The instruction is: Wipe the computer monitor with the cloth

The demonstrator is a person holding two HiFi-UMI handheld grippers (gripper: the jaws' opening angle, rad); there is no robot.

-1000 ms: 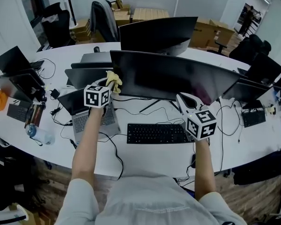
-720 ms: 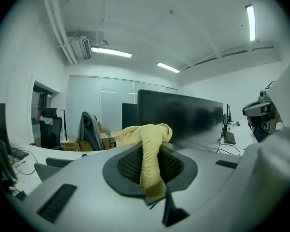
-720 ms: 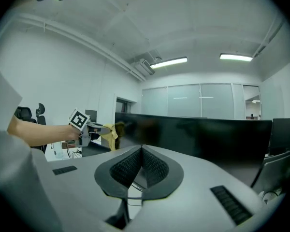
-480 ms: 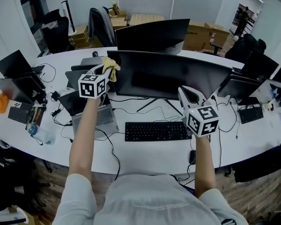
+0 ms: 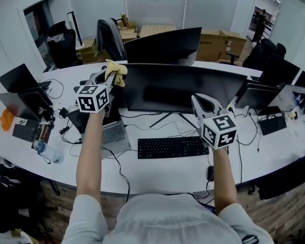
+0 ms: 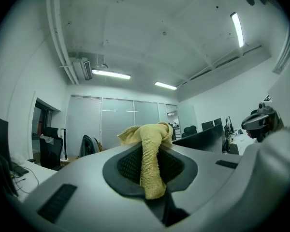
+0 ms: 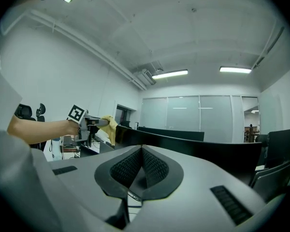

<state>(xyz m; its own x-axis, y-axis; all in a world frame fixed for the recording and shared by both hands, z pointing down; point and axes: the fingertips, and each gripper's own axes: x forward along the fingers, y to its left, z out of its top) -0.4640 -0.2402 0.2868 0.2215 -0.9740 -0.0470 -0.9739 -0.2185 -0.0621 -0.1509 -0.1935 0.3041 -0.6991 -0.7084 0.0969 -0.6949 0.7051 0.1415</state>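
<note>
A wide curved black monitor [image 5: 183,85] stands mid-desk, screen dark. My left gripper [image 5: 105,74] is raised at the monitor's top left corner, shut on a yellow cloth [image 5: 115,71] that bunches out past its tips. In the left gripper view the cloth [image 6: 151,153] hangs down between the closed jaws, and the monitor's top edge [image 6: 203,135] shows to the right. My right gripper [image 5: 202,103] is in front of the screen's lower right part, shut and holding nothing [image 7: 141,166]. The right gripper view shows the left gripper with the cloth [image 7: 109,125] at the far left.
A black keyboard [image 5: 172,147] lies below the monitor with cables around it. A laptop [image 5: 105,128] sits under my left arm. A second monitor [image 5: 162,44] stands behind. More laptops [image 5: 20,88] and a water bottle [image 5: 47,151] are at left, screens [image 5: 274,93] at right.
My left gripper has lifted the cloth from beside the screen's left edge up to the monitor's top left corner. The right gripper has barely shifted.
</note>
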